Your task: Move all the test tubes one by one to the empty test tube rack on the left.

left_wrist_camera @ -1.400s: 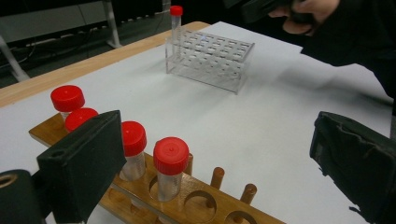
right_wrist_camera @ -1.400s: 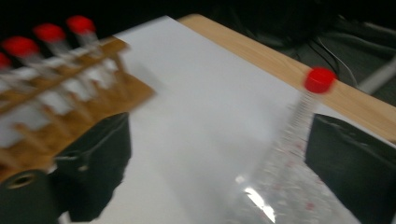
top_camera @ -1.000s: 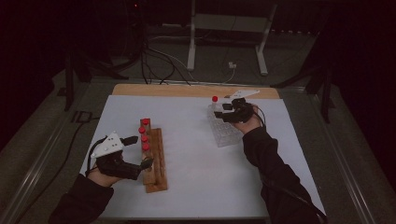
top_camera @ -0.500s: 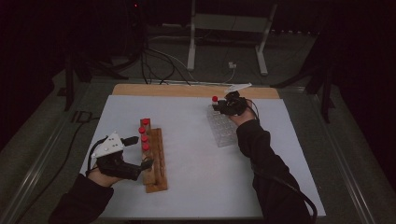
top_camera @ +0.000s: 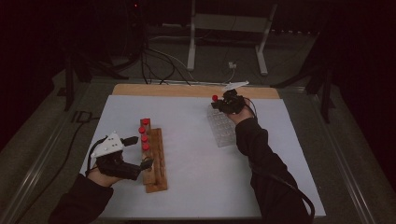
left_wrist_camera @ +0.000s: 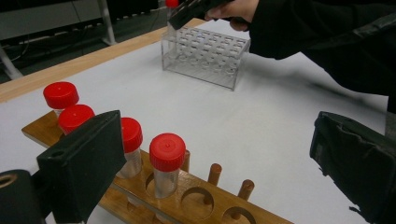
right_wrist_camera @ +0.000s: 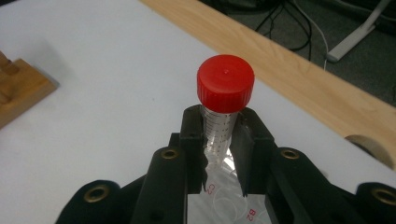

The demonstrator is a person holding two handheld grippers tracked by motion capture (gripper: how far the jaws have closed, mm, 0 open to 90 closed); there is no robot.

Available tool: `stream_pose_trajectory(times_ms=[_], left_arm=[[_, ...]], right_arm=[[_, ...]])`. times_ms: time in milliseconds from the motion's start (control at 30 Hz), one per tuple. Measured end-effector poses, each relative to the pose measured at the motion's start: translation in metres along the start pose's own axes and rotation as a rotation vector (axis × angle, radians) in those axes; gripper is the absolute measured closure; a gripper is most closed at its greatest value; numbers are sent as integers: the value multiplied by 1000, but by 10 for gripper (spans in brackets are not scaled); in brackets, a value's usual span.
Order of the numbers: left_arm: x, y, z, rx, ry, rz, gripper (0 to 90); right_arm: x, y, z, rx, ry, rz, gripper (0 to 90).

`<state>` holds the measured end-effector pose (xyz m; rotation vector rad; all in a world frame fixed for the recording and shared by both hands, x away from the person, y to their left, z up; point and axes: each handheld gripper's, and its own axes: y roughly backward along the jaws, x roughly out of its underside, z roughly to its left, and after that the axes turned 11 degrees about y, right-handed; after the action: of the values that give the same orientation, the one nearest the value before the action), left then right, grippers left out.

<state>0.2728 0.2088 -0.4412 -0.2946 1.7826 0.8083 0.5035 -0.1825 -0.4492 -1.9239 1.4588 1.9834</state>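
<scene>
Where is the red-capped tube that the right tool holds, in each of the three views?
High view: the held tube is at the clear rack's far end.
Left gripper view: its red cap is at the top edge, above the rack.
Right gripper view: centre, clamped by the right tool.
Shared landmark: the clear rack.
</scene>
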Motion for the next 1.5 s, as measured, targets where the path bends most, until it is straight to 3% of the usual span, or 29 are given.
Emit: stream_pose_trajectory(times_ms=[567, 767, 1000, 1200, 1500], left_arm=[[-6, -6, -5, 28, -3, 7, 41], [-9, -11, -8, 37, -11, 22, 41], [-13, -14, -6, 43, 4, 28, 41], [-16, -21, -12, 57, -11, 41, 41], [-20, -29, -18, 73, -22, 58, 41]], right_arm=[[-22, 44, 7, 42, 25, -74, 753], [-26, 62, 16, 24, 46, -95, 753], [-21, 73, 37, -27, 73, -114, 753], [-10, 72, 62, -73, 90, -100, 753], [3, 77, 88, -118, 104, -104, 753]])
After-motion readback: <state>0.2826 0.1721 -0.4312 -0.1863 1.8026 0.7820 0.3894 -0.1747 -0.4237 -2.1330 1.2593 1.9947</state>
